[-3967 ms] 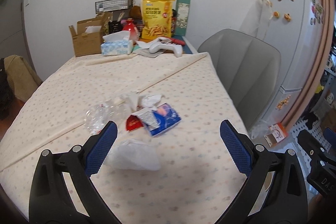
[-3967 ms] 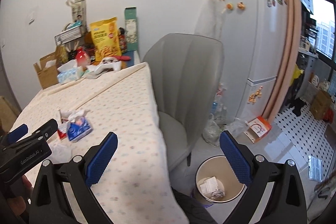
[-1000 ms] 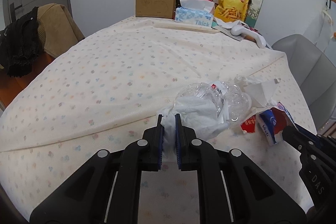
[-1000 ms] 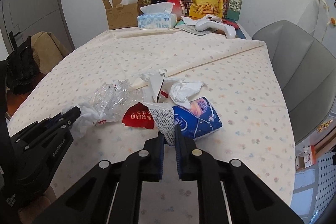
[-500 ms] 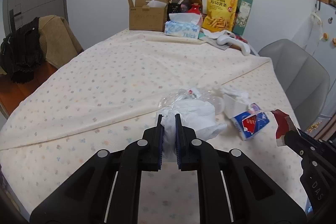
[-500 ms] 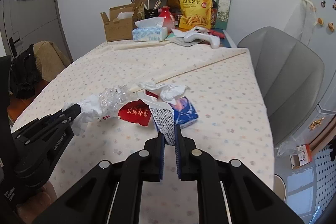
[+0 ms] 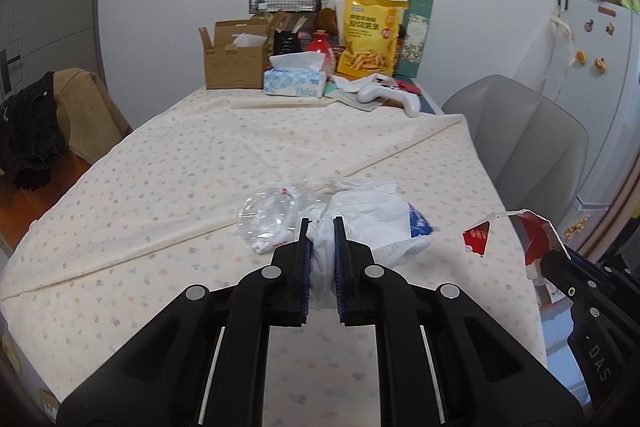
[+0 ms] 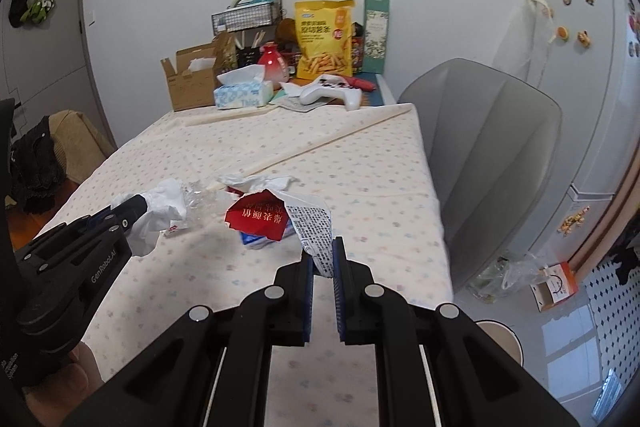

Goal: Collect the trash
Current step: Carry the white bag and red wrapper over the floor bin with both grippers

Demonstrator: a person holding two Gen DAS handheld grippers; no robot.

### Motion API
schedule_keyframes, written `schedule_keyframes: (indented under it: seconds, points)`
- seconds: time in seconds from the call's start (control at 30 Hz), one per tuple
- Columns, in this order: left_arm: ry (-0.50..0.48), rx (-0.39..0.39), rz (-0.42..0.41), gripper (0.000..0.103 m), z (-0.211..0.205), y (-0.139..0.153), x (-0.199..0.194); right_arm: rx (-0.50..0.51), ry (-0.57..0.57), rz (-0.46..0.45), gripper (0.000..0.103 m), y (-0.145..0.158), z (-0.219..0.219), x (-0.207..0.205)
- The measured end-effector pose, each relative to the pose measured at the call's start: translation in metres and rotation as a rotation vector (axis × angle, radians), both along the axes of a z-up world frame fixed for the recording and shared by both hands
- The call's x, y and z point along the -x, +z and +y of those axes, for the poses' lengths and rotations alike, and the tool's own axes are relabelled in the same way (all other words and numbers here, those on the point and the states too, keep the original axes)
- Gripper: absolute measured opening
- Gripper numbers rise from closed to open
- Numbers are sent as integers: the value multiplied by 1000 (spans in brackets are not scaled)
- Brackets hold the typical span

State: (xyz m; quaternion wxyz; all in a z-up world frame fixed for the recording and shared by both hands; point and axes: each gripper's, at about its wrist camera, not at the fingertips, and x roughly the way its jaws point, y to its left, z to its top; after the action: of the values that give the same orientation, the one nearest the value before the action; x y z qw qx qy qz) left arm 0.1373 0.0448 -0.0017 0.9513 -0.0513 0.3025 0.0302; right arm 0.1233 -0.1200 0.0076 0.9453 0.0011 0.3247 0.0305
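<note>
My left gripper [image 7: 319, 227] is shut on a crumpled white tissue [image 7: 360, 223] and holds it above the table; it also shows in the right wrist view [image 8: 132, 207] with the tissue [image 8: 164, 203]. My right gripper [image 8: 322, 247] is shut on a torn red and white wrapper [image 8: 280, 217], lifted off the table; the wrapper also shows in the left wrist view [image 7: 532, 231]. A crushed clear plastic bottle [image 7: 266, 215], a blue packet [image 8: 252, 241] and crumpled white paper [image 8: 260, 182] lie on the tablecloth [image 7: 180, 187].
A grey chair [image 8: 492, 147] stands at the table's right side. A trash bin's rim [image 8: 504, 339] shows on the floor below it. A cardboard box [image 7: 236, 63], tissue box [image 7: 294, 81], yellow snack bag [image 7: 370, 39] and white controller [image 7: 390, 95] crowd the far end. A fridge [image 8: 584, 67] stands right.
Both grippers have risen and pulled back from the table. The red wrapper has lifted clear of the blue packet and moved right. The tissue has come up off the cloth.
</note>
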Motion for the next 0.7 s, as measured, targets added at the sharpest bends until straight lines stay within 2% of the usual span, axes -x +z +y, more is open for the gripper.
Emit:
schedule_keyframes:
  seconds: [0.7]
  points:
    - [-222,-35,-17,11,-129,11,7,-7,-249,-22,10,5,-127,46]
